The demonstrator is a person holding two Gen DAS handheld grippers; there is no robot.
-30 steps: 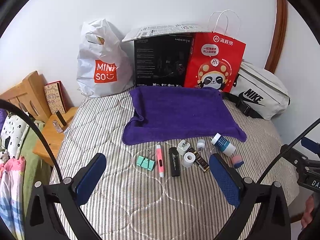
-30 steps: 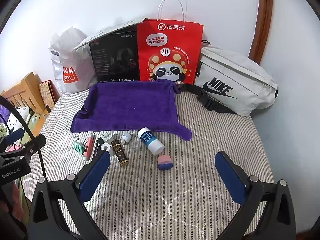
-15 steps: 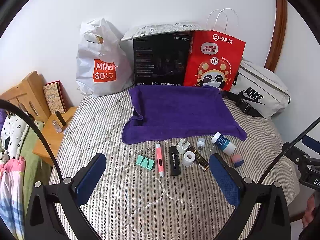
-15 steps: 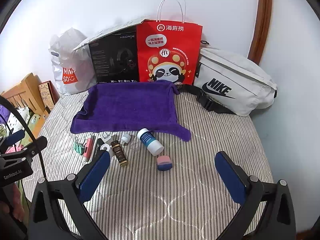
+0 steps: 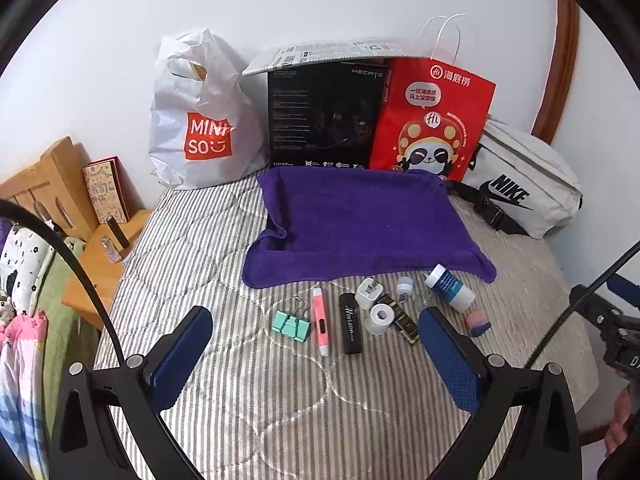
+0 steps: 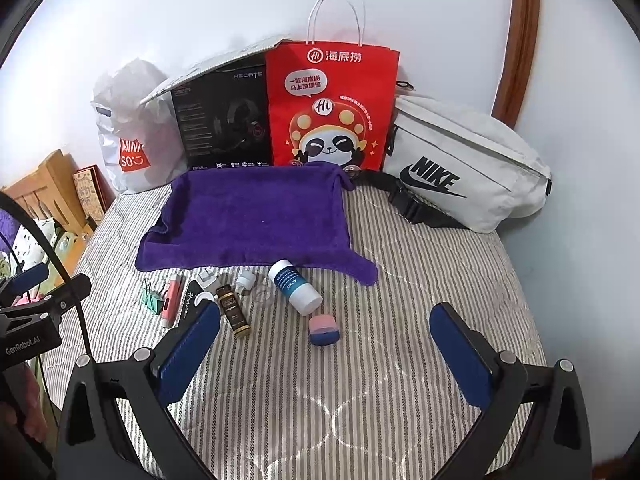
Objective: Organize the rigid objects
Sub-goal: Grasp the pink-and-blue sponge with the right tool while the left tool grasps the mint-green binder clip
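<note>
Striped bedspread (image 6: 360,380) lies bare between both spread claws, purple towel (image 6: 256,216) beyond.

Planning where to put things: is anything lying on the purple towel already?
Nothing shows on the purple towel; its top is bare in both views. The small items, such as the white bottle, lie on the striped bed cover in front. What is under the towel is hidden.

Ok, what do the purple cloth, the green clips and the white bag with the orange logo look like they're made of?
Purple cloth: soft terry or microfibre, judging by its fuzzy matte nap and floppy rolled edges. Green clips: probably painted metal, with smooth mint bodies and thin wire handles, like binder clips. White bag: thin plastic film, glossy and crinkled, sagging with cut-out handles.
</note>
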